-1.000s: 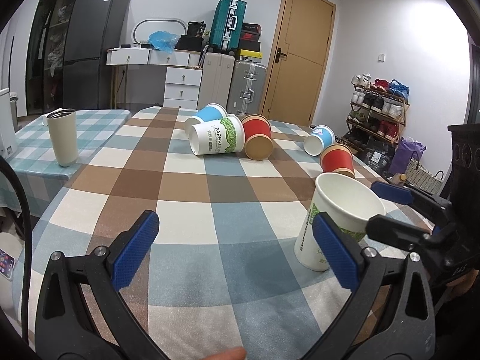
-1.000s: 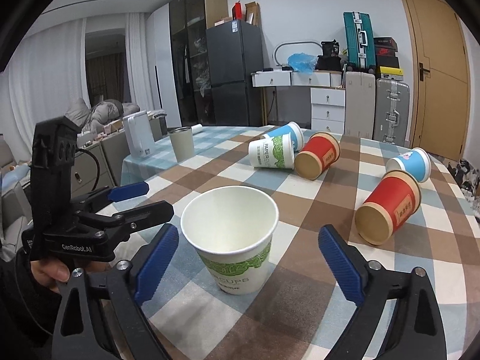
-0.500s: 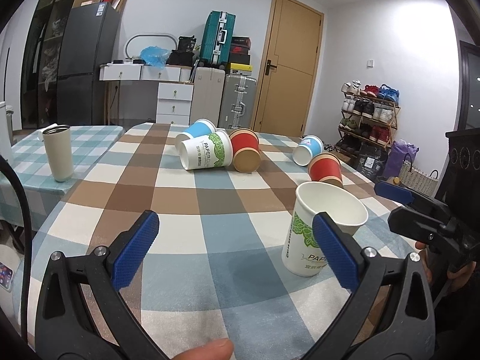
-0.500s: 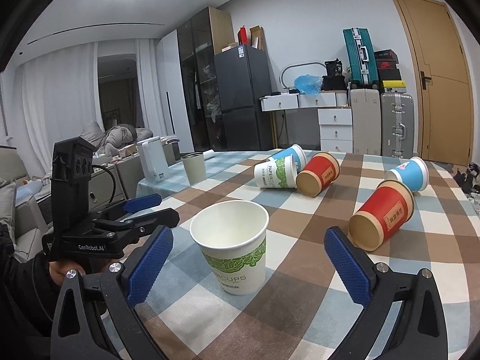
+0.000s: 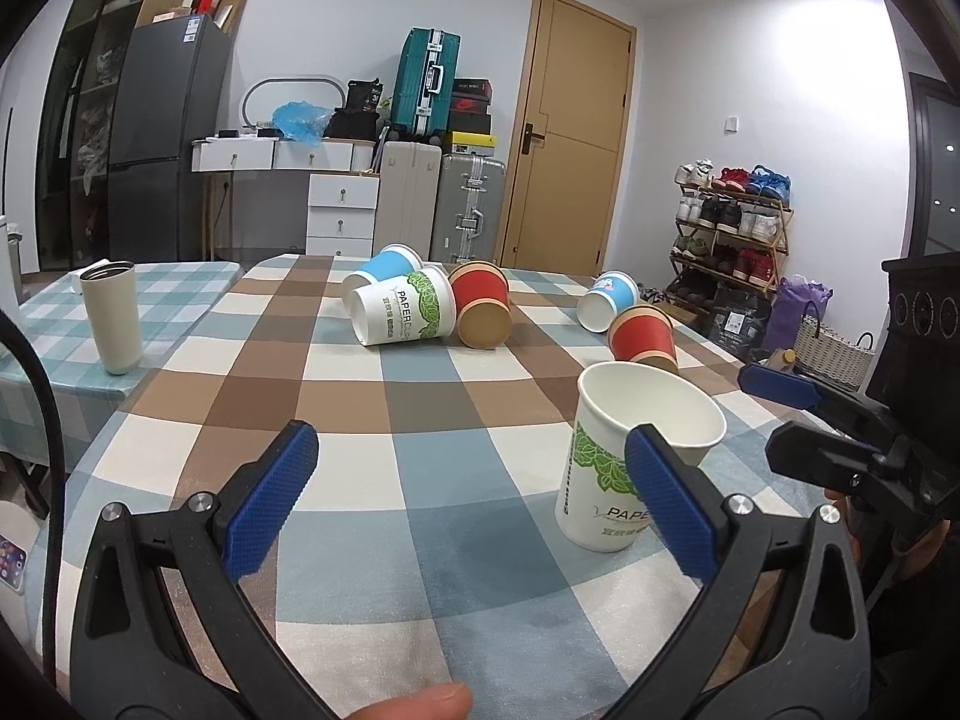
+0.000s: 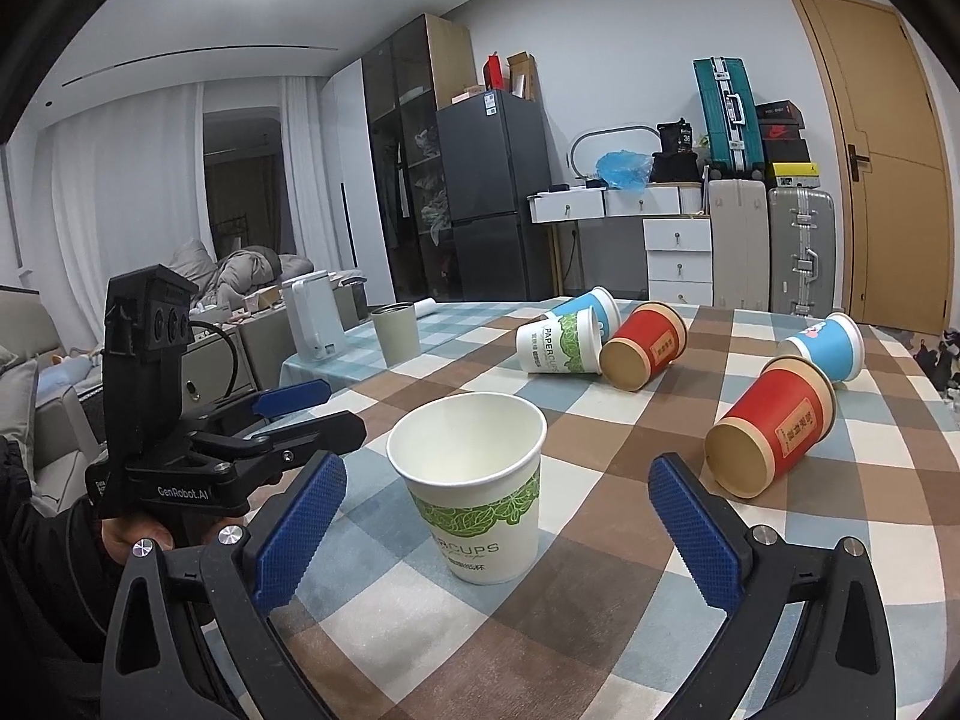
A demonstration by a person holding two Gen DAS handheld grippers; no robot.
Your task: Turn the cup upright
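Note:
A white paper cup with green leaves (image 5: 624,450) (image 6: 477,480) stands upright on the checked tablecloth, mouth up, untouched. My left gripper (image 5: 474,504) is open and empty; the cup stands just beyond its right finger. My right gripper (image 6: 498,528) is open and empty, pulled back, with the cup ahead between its fingers. Other cups lie on their sides: a white-green cup (image 5: 405,315), a blue cup (image 5: 378,270), a red cup (image 5: 483,312), another red cup (image 5: 642,339) and another blue cup (image 5: 606,300).
A beige metal tumbler (image 5: 112,316) stands on the adjoining table at the left. A shoe rack (image 5: 729,228), a basket (image 5: 831,351), suitcases (image 5: 444,207) and a door stand beyond the table. A white appliance (image 6: 312,324) stands far left in the right wrist view.
Both grippers have drawn back and risen from the upright cup, which stays put. In the right wrist view the cup now sits farther ahead of the fingers.

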